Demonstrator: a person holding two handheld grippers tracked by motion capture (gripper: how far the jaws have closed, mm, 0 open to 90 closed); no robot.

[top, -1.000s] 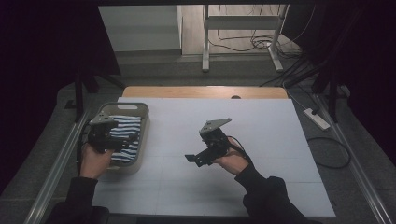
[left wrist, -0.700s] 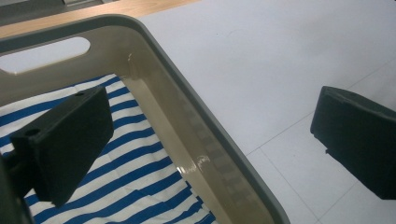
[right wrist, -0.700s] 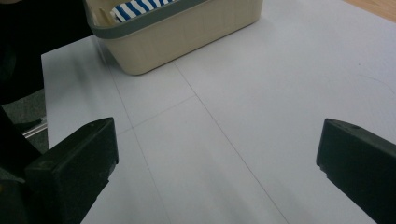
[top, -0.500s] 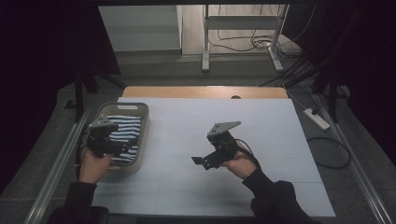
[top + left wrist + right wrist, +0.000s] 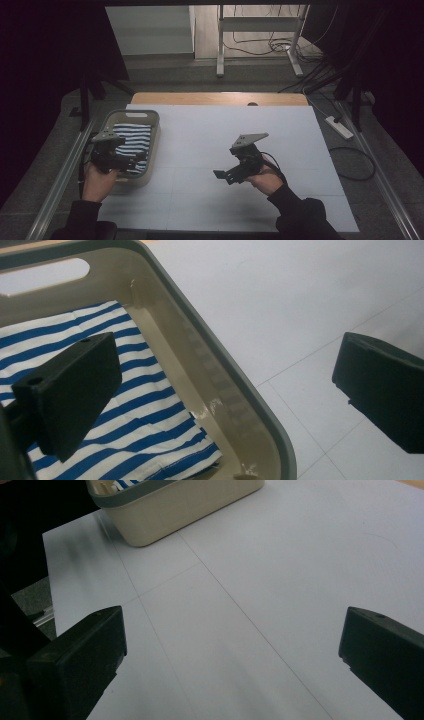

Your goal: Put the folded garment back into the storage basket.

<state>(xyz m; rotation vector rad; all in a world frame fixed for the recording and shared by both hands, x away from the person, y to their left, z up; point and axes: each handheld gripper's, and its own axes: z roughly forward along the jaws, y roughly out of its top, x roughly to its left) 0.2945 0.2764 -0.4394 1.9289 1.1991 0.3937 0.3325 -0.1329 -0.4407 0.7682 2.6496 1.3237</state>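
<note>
A beige basket point(image 5: 152, 145) stands at the left of the white table point(image 5: 210, 130); its rim point(image 5: 240, 400) crosses the left gripper view and its outer wall point(image 5: 190, 510) shows in the right gripper view. A folded blue-and-white striped cloth point(image 5: 132, 140) lies flat inside it point(image 5: 125, 410). My left gripper point(image 5: 131, 162) hovers open over the basket's near right side, one jaw above the cloth, the other beyond the rim point(image 5: 227, 385). My right gripper point(image 5: 222, 175) is held open above bare table near the middle, nothing between its jaws point(image 5: 230, 655).
A wooden strip point(image 5: 220, 98) runs along the table's far edge. Metal rails point(image 5: 55, 185) flank the table. A power strip point(image 5: 339, 127) and cables point(image 5: 350, 162) lie on the floor at the right. A white frame point(image 5: 257, 45) stands behind.
My right gripper has drifted right and toward me over the table. My left gripper has shifted slightly toward the basket's near side. Both stay open.
</note>
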